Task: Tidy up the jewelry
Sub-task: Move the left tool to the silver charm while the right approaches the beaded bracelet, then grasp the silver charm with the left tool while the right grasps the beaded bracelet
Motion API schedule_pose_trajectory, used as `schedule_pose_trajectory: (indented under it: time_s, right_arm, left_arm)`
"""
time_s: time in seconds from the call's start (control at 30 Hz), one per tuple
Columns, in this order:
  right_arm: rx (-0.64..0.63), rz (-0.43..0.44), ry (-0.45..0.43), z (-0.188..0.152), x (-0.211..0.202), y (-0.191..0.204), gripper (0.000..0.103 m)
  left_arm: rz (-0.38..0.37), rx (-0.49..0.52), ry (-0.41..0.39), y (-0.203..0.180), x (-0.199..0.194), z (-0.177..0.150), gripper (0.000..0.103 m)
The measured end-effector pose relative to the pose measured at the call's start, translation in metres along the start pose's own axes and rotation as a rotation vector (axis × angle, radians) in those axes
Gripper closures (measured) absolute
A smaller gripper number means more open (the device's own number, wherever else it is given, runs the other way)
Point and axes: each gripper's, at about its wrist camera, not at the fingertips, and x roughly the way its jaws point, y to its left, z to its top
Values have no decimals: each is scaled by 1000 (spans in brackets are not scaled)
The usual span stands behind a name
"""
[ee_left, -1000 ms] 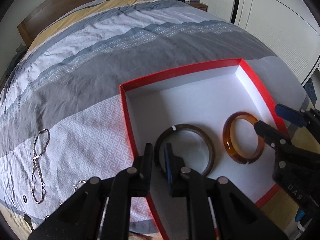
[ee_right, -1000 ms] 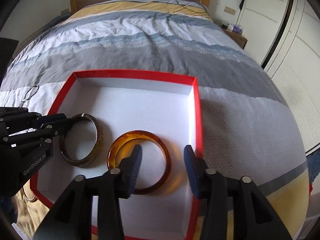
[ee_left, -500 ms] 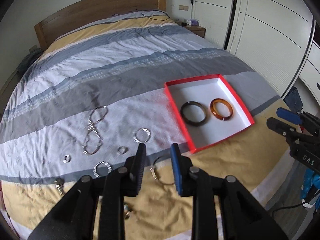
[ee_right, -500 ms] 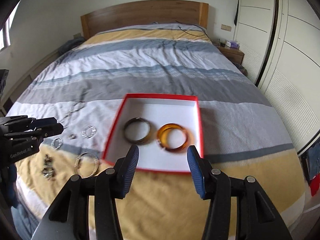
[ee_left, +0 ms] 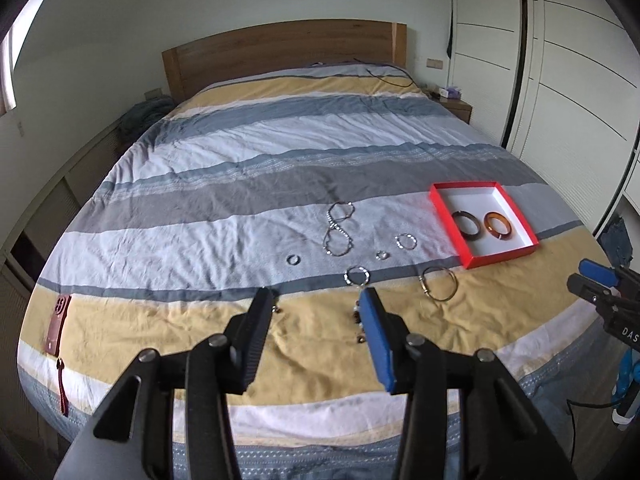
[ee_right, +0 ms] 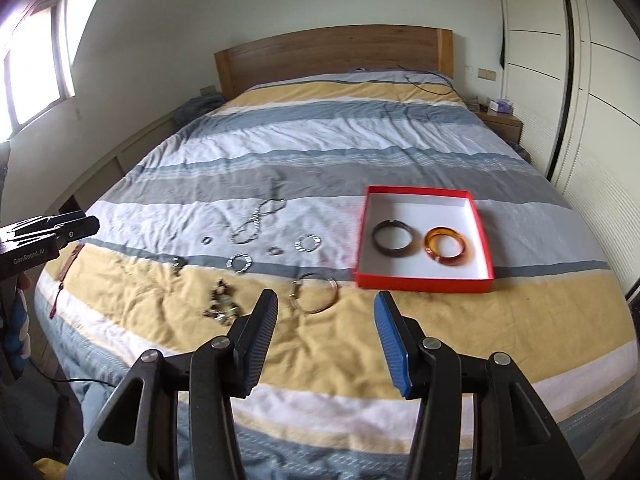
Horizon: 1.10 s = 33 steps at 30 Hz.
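A red box [ee_right: 423,279] with a white inside lies on the striped bed and holds a dark bangle [ee_right: 393,238] and an amber bangle [ee_right: 447,247]; it also shows in the left wrist view [ee_left: 500,257]. Left of the box lie a silver chain [ee_right: 256,220], several small silver rings and bracelets [ee_right: 239,262], a thin silver bangle [ee_right: 314,298] and a cluster of small pieces [ee_right: 222,307]. My left gripper [ee_left: 316,322] is open and empty, held back above the bed's foot. My right gripper [ee_right: 325,320] is open and empty, also held back from the bed.
A reddish phone case or pouch [ee_left: 57,326] lies at the bed's near left corner. A wooden headboard [ee_right: 332,54] is at the far end. White wardrobe doors [ee_right: 592,80] stand along the right side. A bedside table [ee_right: 502,122] is at the far right.
Both grippers have pulled far back from the red box, which held both bangles throughout. The left gripper has opened from nearly shut to wide. The whole bed has come into view.
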Motion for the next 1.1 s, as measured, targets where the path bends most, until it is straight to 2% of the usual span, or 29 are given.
schedule_pose_trajectory:
  time_s: [0.1,0.23,0.47,0.77,0.93,1.1]
  right_arm:
    - [-36,36,31,-8,9,20,53]
    - [-78,90,91,-17,39,44,53]
    - [-113,189,205,-33,109,75,53]
    - [-120,277,307,-33,190,94,49]
    - [-144,302,337,-24,227,103,47]
    - [-163,321,365,-24,255,112,47]
  left_arm:
    - [28,-31,25,20,8,-20,59]
    - [60,-82,91,43,43,-46,59]
    - [38,-162,184,65,114,-70,57]
    - [-41,-224,230,75,196,-57,57]
    - [-40,-258,250,84,240,-42,57]
    - [-38,-288,288,92,271,-43,57]
